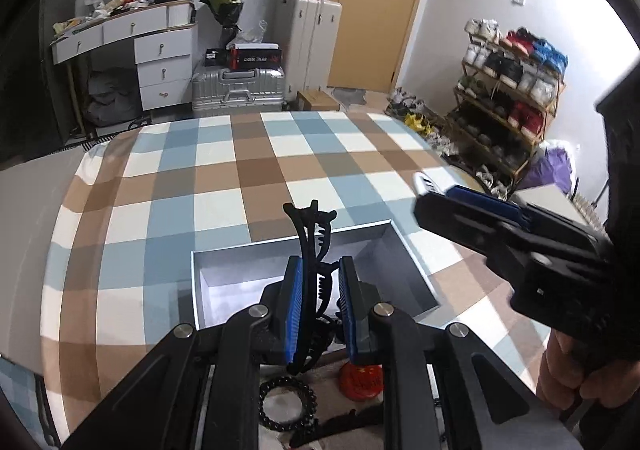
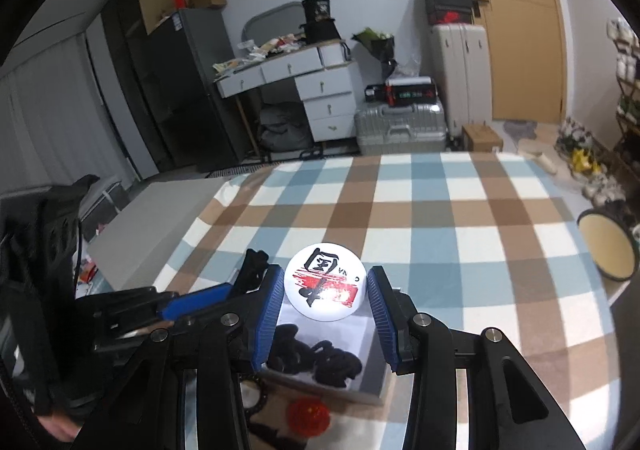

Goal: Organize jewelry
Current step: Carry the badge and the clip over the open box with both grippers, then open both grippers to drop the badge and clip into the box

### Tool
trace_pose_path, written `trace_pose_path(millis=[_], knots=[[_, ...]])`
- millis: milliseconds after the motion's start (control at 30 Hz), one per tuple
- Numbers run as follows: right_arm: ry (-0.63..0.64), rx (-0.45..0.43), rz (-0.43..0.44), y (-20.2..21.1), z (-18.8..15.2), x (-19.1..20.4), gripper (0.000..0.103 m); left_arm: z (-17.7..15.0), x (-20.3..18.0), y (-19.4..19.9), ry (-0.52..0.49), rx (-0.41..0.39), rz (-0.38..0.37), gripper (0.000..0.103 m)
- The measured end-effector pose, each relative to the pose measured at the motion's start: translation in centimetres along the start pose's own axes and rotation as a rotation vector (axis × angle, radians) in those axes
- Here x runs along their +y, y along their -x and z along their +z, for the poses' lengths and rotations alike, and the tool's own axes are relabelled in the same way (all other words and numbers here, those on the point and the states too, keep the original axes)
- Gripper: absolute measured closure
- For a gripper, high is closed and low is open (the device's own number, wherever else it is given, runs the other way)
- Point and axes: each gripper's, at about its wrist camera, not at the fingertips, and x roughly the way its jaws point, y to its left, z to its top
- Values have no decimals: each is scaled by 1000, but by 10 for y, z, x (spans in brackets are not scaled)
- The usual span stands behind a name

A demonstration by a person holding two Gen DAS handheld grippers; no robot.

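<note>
In the left wrist view my left gripper (image 1: 320,266) is shut on a black claw hair clip (image 1: 310,246), which sticks up above an open grey box (image 1: 224,274). In the right wrist view my right gripper (image 2: 325,278) is shut on a round white badge (image 2: 325,286) with red and black brush marks, held over the same box (image 2: 370,334). Dark hair ties (image 2: 316,358) lie inside the box. The left gripper (image 2: 200,302) with its clip (image 2: 254,262) appears at the left. The right gripper (image 1: 480,218) shows at the right in the left wrist view.
On the checked cloth (image 1: 240,170), near the box, lie a black bead bracelet (image 1: 288,404), a red round piece (image 1: 362,380) and another black clip (image 1: 332,426). A person's hand (image 1: 560,370) holds the right gripper. Suitcases (image 1: 240,86), a desk and a shoe rack (image 1: 504,98) stand beyond.
</note>
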Motion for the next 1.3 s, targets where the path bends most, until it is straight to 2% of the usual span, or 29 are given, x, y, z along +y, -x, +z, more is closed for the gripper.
trace_pose_path(millis=[200,333,567,767,1300], knots=[[-39,73,-6,-28,-14,-16,61,-5,4,-8,-2,31,-12,90],[-32,84,-14,-34,-18,-18,61,-7,6,-15,19,68,-30,90],[-36,115,-28,-42,-25,-20,61,-8,6,-16,43,79,-38,90],[-5,115,-26,-43,-28,-14,61,-9,5,-23,51,92,-16,90],[46,130,-17,-54,-34,-5,60,-11,10,-31,75,118,-53,90]])
